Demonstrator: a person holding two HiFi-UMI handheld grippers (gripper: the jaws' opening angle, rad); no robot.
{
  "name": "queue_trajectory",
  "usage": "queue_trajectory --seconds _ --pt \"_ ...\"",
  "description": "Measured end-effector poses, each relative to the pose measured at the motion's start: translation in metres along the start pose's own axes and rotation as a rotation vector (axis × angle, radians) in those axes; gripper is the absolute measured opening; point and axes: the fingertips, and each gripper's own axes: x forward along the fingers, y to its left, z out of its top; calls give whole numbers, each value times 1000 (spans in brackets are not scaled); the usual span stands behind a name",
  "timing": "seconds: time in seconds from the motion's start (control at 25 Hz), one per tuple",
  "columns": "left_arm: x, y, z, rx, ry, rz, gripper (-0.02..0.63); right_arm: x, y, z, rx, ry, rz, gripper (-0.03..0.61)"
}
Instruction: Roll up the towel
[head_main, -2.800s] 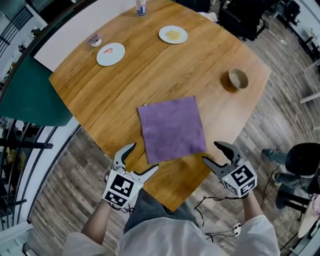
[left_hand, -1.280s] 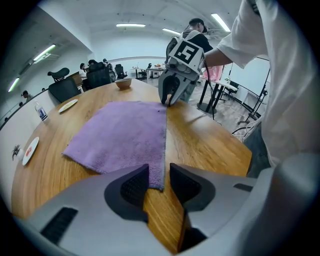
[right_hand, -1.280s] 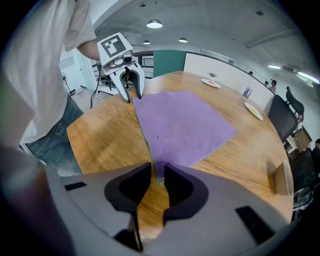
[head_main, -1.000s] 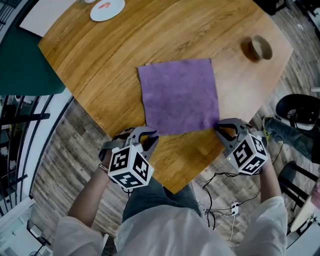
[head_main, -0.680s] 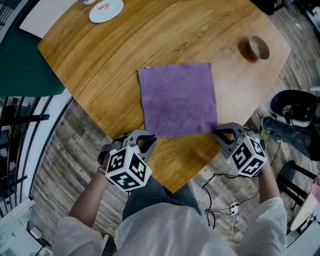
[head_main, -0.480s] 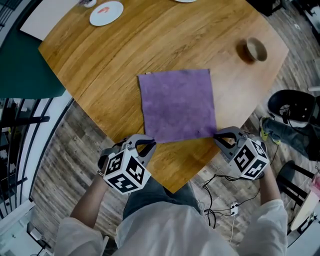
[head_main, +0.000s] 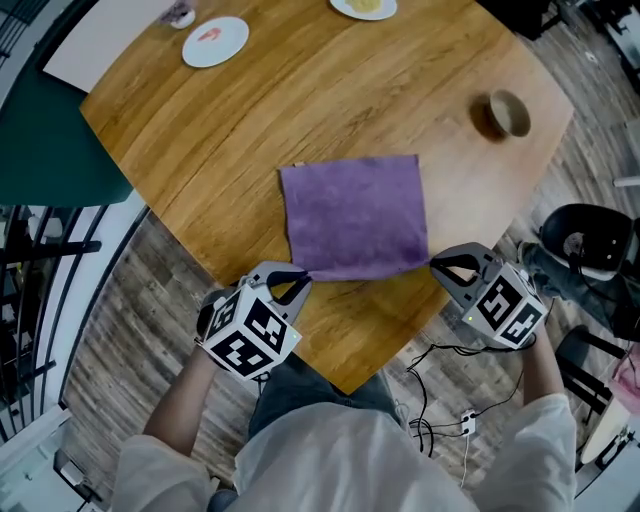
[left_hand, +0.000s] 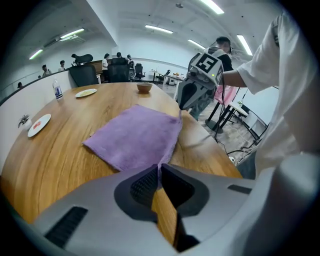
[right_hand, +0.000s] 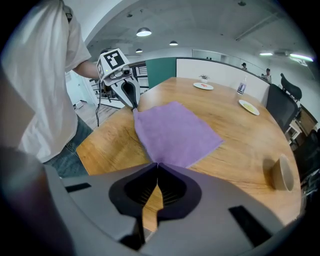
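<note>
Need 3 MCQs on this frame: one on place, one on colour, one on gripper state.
1. In the head view, where is the bowl from the towel?
A. beyond it, to the right
B. nearer, to the left
C. on it

2. Towel colour?
A. green
B. purple
C. white

3. The left gripper and right gripper are:
A. both open
B. both shut on towel corners
C. one open, one shut

Key:
1 A, the bowl sits on bare wood past the towel's far right corner.
2 B, purple in every view.
3 B, each gripper view shows jaws together on a corner.
</note>
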Motion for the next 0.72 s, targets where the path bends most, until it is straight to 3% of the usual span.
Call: queue_trajectory --seconds 0.28,0.6,0.72 --pt "8 27 1 -69 16 24 20 14 -19 2 46 -3 -2 5" --pt "16 35 -2 -41 18 44 21 32 -26 -3 67 31 -24 10" --pt "15 37 -3 -49 1 45 40 32 -30 -4 67 31 -55 77"
